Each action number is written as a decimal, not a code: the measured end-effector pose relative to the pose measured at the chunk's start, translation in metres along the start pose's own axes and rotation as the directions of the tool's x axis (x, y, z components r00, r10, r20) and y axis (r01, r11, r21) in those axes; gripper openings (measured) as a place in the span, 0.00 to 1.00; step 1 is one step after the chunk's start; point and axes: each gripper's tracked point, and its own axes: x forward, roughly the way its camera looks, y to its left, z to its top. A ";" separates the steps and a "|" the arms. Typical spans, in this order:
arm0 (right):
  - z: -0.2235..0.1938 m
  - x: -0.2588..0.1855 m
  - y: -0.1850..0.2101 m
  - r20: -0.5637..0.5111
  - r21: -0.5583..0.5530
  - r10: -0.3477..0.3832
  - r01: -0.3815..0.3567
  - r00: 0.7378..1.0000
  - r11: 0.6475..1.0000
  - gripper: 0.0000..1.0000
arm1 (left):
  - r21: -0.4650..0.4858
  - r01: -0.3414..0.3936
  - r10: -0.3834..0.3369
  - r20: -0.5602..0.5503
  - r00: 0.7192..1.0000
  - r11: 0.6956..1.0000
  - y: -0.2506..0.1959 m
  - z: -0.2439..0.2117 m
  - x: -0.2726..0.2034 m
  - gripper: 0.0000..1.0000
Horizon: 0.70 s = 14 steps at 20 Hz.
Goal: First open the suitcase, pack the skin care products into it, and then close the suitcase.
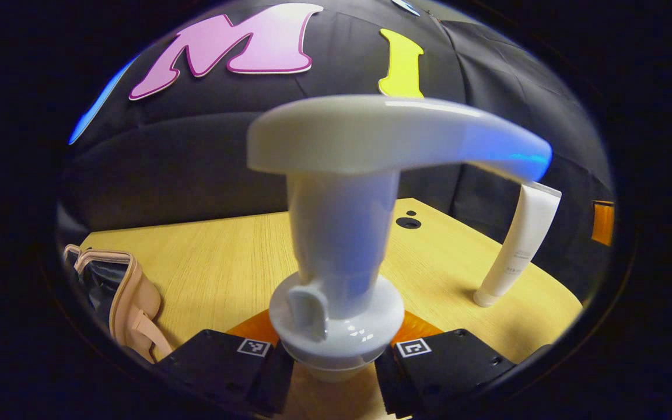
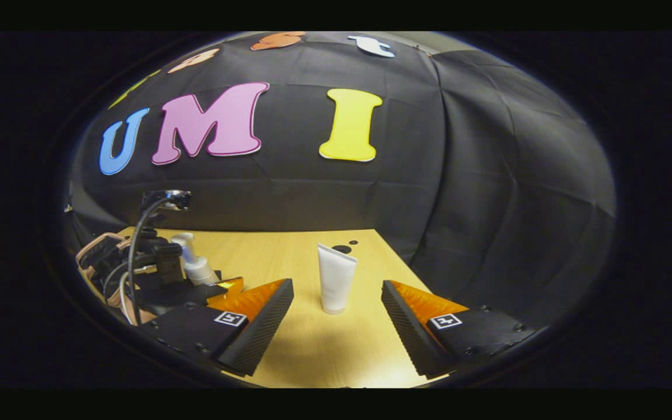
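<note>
Left gripper point(image 1: 334, 364): clamped on pump bottle point(image 1: 342, 245). Right gripper point(image 2: 336, 326): fingers apart, white tube point(image 2: 335, 279) standing ahead between them.

White pump bottle point(image 1: 336, 233) upright, white tube point(image 2: 336, 284) standing cap-down, beige suitcase point(image 1: 132, 303) open.

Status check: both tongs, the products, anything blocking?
Left tongs shut on pump bottle. Right tongs open, lined up on upright tube. Suitcase left of bottle. Table between: nothing blocking.
</note>
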 end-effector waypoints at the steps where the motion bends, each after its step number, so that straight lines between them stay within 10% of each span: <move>1: -0.006 0.009 0.001 -0.014 -0.008 -0.004 0.004 1.000 1.000 0.97 | -0.010 -0.008 0.008 0.014 1.000 1.000 0.004 0.006 -0.007 0.63; 14: -0.080 0.132 -0.008 -0.141 0.024 -0.146 0.150 0.979 0.988 0.97 | -0.034 0.032 -0.028 0.089 0.996 0.999 0.021 0.071 -0.153 0.63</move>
